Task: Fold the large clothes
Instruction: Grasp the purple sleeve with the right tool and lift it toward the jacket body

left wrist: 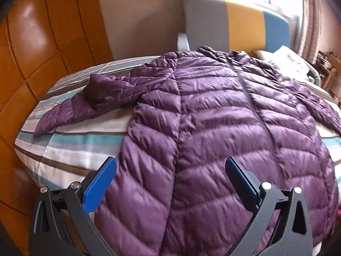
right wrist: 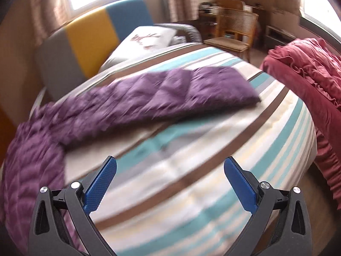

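A purple quilted down jacket (left wrist: 213, 117) lies flat, front up and zipped, on the striped bed (left wrist: 70, 149). Its left sleeve (left wrist: 70, 113) stretches toward the bed's left edge with the cuff end folded back. My left gripper (left wrist: 170, 168) hovers open over the jacket's hem, nothing between its blue pads. In the right wrist view the jacket's other sleeve (right wrist: 170, 91) lies spread across the striped cover, and the jacket body (right wrist: 32, 160) fills the left. My right gripper (right wrist: 170, 168) is open above bare bedding (right wrist: 191, 181), to the right of the jacket.
A headboard (left wrist: 234, 25) in grey, yellow and blue stands at the far end with a white pillow (right wrist: 149, 38) before it. A red ruffled cloth (right wrist: 309, 81) is heaped at the bed's right side. Wooden wardrobe doors (left wrist: 42, 42) line the left. A wooden chair (right wrist: 234, 29) stands beyond.
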The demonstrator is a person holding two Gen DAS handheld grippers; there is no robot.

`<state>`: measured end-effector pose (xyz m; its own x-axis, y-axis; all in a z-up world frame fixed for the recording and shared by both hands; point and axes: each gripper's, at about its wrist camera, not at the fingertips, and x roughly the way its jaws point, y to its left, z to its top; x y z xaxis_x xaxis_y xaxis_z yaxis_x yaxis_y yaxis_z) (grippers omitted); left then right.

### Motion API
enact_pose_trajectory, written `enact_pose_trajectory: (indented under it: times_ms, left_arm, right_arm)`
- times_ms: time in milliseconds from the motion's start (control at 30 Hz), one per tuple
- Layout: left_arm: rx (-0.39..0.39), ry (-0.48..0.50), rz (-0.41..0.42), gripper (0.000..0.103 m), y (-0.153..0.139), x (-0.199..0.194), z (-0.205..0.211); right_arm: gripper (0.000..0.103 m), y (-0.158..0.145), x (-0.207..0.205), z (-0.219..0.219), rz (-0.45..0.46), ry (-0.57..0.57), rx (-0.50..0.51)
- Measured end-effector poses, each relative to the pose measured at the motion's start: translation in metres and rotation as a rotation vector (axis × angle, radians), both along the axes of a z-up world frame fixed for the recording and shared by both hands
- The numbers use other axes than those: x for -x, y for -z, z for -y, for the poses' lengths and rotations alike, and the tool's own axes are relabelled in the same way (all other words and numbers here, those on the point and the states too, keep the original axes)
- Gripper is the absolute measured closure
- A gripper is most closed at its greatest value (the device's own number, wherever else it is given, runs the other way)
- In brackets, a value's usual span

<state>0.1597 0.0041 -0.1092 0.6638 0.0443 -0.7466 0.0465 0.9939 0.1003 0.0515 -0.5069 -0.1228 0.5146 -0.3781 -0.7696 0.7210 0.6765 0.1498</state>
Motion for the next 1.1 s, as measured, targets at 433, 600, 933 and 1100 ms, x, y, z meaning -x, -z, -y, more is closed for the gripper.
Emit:
enact_pose_trajectory:
  times_ms: [433,600,933,1100]
  left_arm:
    - [-0.038,-0.074,0.003,0.002,0.019,-0.060,0.006]
    - [-0.066,-0.086,-0.006,0.002,0.029,-0.078,0.009]
    - [-0.073,-0.086,-0.011,0.002,0.042,-0.086,0.007]
    - [-0.067,-0.091,-0.026,0.002,0.048,-0.084,0.004]
  right_arm:
    - [0.012,0.037,-0.024,0.106,0.048,0.286,-0.180]
    - [0.018,0.041,-0.032,0.121,0.083,0.355,-0.189]
    - [0.085,0.047,-0.042,0.143,0.160,0.370,-0.226]
    - [0.091,0.028,-0.047,0.128,0.191,0.319,-0.148]
